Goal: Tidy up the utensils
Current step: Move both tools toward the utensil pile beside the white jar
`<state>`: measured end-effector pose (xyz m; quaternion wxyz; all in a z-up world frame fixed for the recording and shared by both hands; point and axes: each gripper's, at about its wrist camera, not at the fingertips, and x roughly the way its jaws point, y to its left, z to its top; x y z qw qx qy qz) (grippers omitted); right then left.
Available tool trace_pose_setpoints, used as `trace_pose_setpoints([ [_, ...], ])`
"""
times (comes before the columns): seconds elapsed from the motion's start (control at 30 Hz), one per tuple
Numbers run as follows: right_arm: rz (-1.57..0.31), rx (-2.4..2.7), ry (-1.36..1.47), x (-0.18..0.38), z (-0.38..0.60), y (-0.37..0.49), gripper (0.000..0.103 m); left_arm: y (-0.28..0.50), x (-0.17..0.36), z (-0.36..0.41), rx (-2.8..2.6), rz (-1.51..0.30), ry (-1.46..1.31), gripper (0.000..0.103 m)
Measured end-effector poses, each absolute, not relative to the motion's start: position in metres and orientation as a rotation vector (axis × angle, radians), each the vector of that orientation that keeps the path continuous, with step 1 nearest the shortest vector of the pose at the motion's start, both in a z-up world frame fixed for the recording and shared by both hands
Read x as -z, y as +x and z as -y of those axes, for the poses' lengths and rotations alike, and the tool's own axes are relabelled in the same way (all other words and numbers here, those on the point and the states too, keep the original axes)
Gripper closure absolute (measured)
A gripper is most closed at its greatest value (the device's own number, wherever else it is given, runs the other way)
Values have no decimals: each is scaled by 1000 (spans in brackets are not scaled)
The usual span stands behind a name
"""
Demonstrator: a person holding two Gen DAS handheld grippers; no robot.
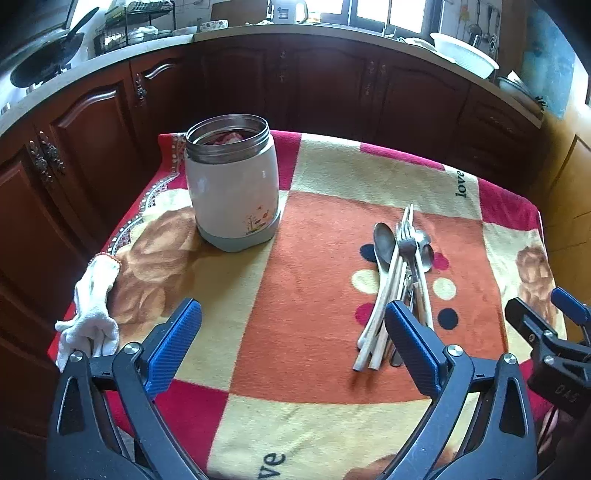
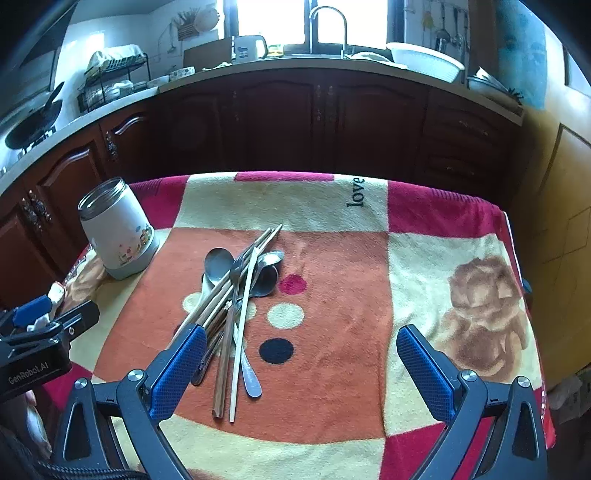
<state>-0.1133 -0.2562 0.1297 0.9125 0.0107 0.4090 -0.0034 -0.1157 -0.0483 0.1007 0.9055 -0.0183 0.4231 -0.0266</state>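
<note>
Right of the open white steel jar | heaped metal spoons, fork and pale chopsticks await sorting | I hold both grippers, left and right, spread, empty, ready

1. Dark brown wooden cabinets with arched door panels and ornate metal handles run along the far side of the room.
2. A pale counter tops them, with a curved faucet in front of a bright window.
3. A black wire dish rack and a dark pan stand at the left.
4. A white basin rests at the right, below hanging kitchen tools.
5. Yellowish floor tiles show at the right.
6. The worktop carries a red, orange and cream blanket.
</note>
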Motion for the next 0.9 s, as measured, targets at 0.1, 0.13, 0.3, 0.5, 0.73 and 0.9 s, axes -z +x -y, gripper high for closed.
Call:
trace_pose_setpoints([
  [0.1, -833, -3, 6, -130, 253, -114, 0, -114, -100, 50, 54, -881, -31, 4],
  [0.13, -829, -5, 4, -131, 252, -115, 0, -114, -99, 50, 52, -883, -29, 4],
  [0.3, -832, -7, -7, -129, 250, -113, 0, -113, -98, 48, 45, -891, -38, 4],
  [0.5, -833, -16, -1, -128, 250, -112, 0, -111, -94, 47, 45, -903, -36, 4],
  [0.73, -850, -24, -11, -126, 249, -110, 0, -109, -92, 47, 40, -907, -30, 4],
  [0.9, -861, -30, 18, -123, 251, -108, 0, -107, -90, 45, 38, -916, -32, 4],
])
